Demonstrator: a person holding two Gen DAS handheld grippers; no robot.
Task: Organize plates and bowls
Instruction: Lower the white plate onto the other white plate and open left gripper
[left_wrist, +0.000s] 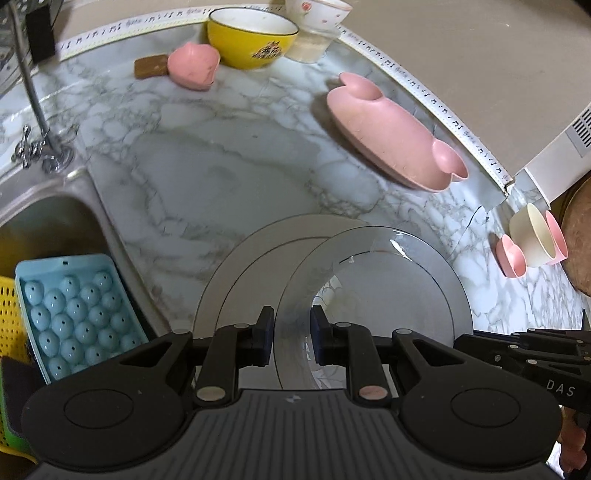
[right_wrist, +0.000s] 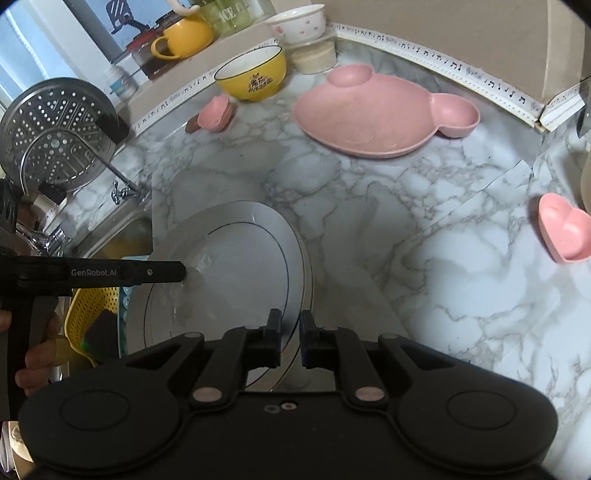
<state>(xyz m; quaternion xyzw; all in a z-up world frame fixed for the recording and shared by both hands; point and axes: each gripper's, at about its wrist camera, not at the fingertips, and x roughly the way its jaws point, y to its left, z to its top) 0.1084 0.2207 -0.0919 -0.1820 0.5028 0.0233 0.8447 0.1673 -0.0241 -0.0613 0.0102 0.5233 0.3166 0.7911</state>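
**A:** Where are the plates right now?

**B:** Two white plates are in the air above the near edge of the marble counter (right_wrist: 369, 206), right of the sink (left_wrist: 44, 221). The left gripper (left_wrist: 292, 338) has its fingers clamped on the near rim of the upper plate (left_wrist: 388, 273), which tilts up. The right gripper (right_wrist: 291, 341) has its fingers nearly together, pinching the rim of the lower plate (right_wrist: 295, 258).

**B:** The left one also reaches in from the left in the right camera, touching the plate's inner face.

**A:** How should this step be done well?

**B:** I'd keep both grips firm; glazed rims look slippery and thin. Level the tilted plate before lowering, so its edge doesn't strike the other.

**A:** And where to put them?

**B:** Probably the bare middle of the counter, well apart from the pink tray (right_wrist: 373, 118) and the yellow bowl (right_wrist: 253, 74) at the far side. Line one plate over the other, then lower slowly and release only once it rests flat.
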